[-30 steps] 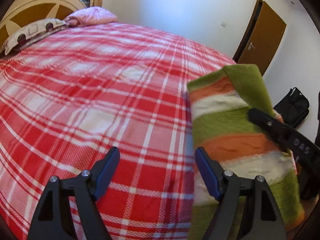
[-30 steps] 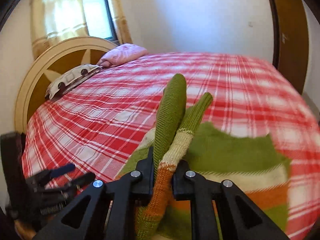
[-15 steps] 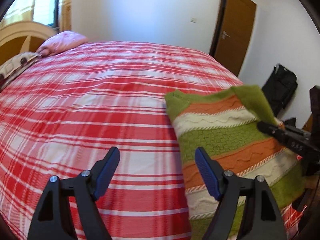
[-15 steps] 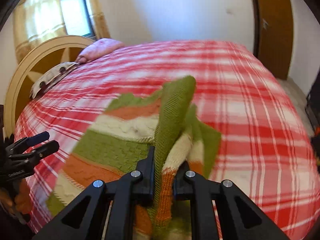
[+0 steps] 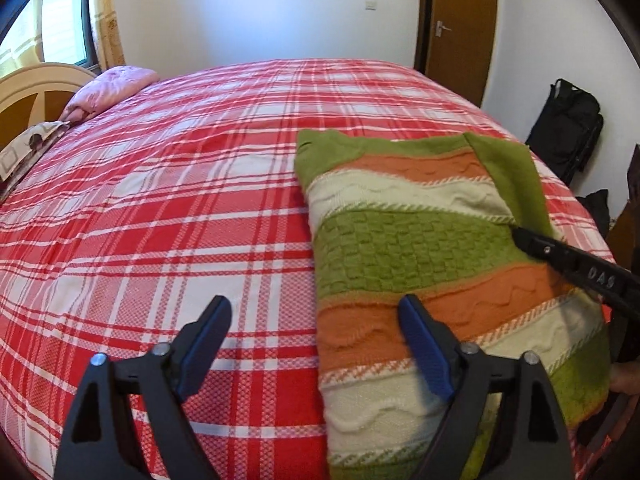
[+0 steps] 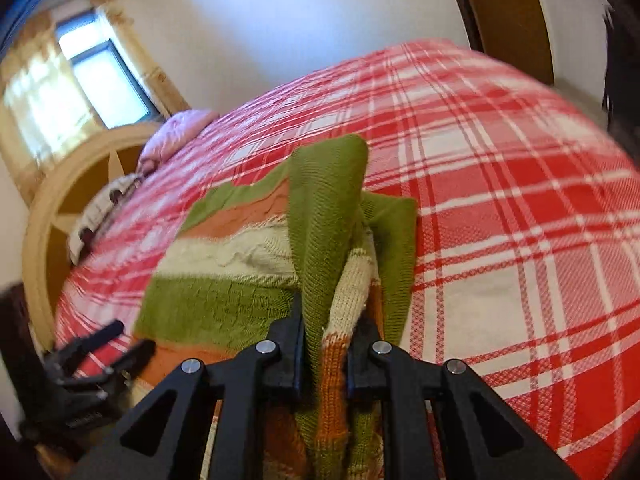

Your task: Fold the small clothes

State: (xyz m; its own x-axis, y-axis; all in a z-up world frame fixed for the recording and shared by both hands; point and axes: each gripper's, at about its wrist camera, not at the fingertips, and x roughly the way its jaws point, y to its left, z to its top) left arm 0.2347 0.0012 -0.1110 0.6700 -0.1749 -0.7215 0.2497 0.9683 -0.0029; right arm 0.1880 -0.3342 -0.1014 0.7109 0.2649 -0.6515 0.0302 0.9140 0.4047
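A striped knit sweater (image 5: 400, 248) in green, orange and cream lies flat on the red plaid bed (image 5: 160, 200), at the right of the left wrist view. My left gripper (image 5: 314, 308) hovers over the sweater's left edge; its jaws are opening and hold nothing. My right gripper (image 6: 326, 312) pinches a raised fold of the sweater (image 6: 224, 304), a green and cream strip standing up between its pads. Its jaws are starting to open with the fabric still between them. In the left wrist view the right gripper (image 5: 524, 238) reaches in over the sweater's right side.
A pink pillow (image 5: 112, 88) and a patterned one lie by the round headboard (image 5: 36, 84) at the far left. A brown door (image 5: 460, 28) and a black bag (image 5: 568, 128) stand beyond the bed's right edge. Plaid cover stretches left of the sweater.
The right gripper has come down with the fold, and the sweater has settled flat on the bed. The left gripper has swung over the sweater's left edge and its jaws have spread wider.
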